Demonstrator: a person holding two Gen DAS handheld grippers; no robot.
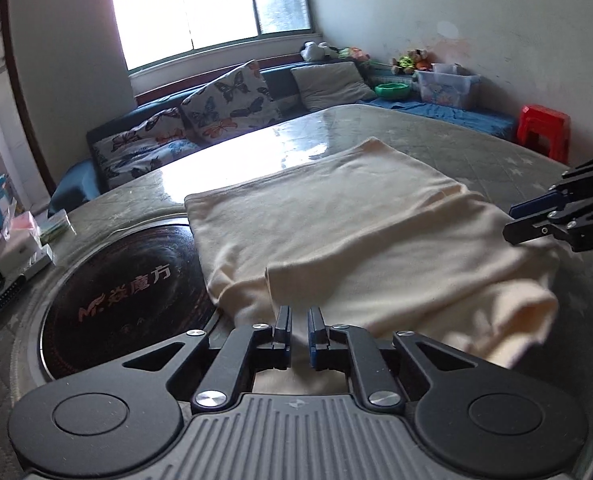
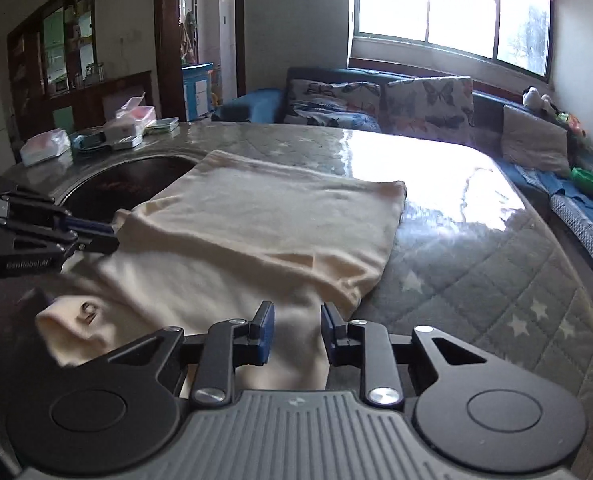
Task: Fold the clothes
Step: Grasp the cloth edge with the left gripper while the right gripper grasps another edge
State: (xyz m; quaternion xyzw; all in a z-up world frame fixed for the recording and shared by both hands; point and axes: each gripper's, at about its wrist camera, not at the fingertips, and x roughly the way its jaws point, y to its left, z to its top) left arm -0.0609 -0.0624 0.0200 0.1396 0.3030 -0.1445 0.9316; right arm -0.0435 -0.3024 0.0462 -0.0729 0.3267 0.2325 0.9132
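My left fingers (image 1: pixel 299 319) were nearly shut, pinching nothing I could see; my right fingers (image 2: pixel 297 316) straddled the cloth's (image 2: pixel 256 216) near hem on the tabletop (image 2: pixel 476 248). A shallow bite there could slip.

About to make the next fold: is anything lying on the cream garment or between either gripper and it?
Nothing visible. The left gripper and right gripper are both at the cream garment, whose top is bare. The dark round plate sits beside it.
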